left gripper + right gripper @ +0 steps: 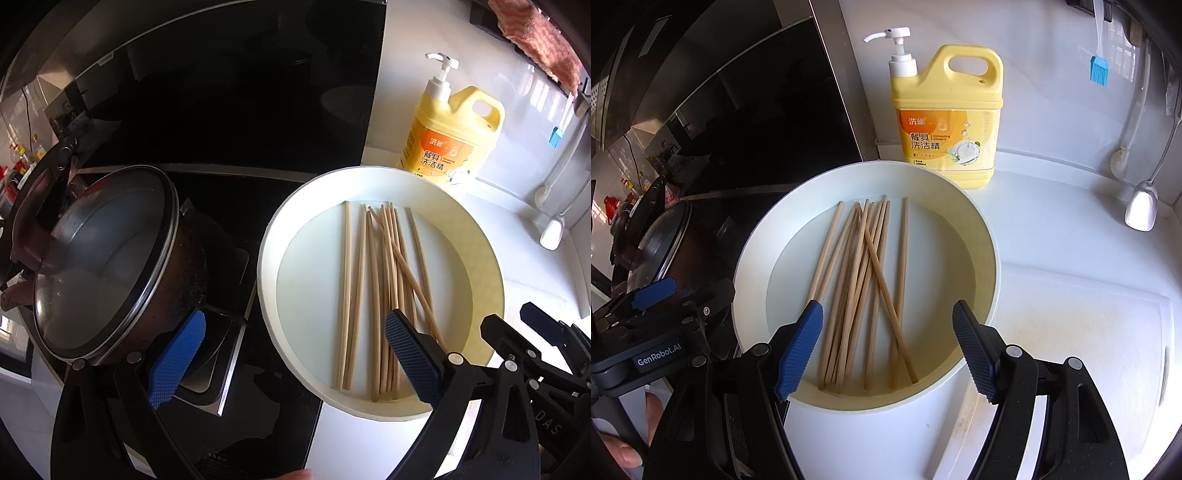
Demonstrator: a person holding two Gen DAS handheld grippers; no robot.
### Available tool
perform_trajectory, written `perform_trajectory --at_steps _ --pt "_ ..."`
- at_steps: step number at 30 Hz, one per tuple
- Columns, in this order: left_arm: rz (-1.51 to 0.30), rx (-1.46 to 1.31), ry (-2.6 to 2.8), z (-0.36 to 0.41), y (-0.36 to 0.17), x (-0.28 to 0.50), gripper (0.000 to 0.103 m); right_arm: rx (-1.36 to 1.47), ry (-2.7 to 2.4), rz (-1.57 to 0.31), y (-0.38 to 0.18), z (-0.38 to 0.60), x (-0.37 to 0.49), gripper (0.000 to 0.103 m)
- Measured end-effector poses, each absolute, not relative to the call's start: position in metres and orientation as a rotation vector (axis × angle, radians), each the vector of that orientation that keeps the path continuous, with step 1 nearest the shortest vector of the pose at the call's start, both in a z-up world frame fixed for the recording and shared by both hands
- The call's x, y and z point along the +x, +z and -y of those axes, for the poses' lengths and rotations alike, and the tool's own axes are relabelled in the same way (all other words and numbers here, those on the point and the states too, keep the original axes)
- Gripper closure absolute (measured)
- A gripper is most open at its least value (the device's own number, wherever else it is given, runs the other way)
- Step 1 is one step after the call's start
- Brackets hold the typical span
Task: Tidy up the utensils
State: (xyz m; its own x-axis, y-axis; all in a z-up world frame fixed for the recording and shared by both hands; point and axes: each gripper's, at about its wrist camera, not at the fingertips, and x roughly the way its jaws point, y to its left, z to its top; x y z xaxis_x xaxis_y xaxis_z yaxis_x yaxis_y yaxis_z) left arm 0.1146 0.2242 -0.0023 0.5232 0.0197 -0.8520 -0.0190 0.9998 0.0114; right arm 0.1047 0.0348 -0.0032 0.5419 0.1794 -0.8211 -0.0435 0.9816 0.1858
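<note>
Right gripper hangs wide open and empty over the near rim of a white basin, its two blue pads flanking the near ends of the chopsticks lying on the basin floor. Left gripper, equally wide and empty, sits off to the left: one pad overlaps the basin and the other stands in front of a lidded pot on the stove. The chopsticks run lengthwise away from both grippers, near ends towards the cameras and far ends towards the detergent jug. Most lie roughly parallel in a loose fan, and one crosses the rest on a diagonal. The right gripper appears the nearer and more squarely centred on them. With the sticks running along its pointing direction, its jaws would close across the bundle rather than along it. The fan looks about as wide as that opening, and the outermost sticks lie apart from the main cluster. Counted: one basin; about ten chopsticks, overlaps barring an exact figure; one jug; one pot. A cutting board lies just right of the basin, with a ladle and a blue brush against the wall behind.
</note>
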Motion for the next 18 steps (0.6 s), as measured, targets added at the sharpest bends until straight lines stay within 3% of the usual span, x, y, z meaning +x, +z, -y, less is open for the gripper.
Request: perform_trajectory --at_steps 18 --pt "-1.034 -0.009 0.011 -0.2217 -0.0066 0.1123 0.007 0.148 0.128 -0.996 -0.0058 -0.0358 0.0999 0.033"
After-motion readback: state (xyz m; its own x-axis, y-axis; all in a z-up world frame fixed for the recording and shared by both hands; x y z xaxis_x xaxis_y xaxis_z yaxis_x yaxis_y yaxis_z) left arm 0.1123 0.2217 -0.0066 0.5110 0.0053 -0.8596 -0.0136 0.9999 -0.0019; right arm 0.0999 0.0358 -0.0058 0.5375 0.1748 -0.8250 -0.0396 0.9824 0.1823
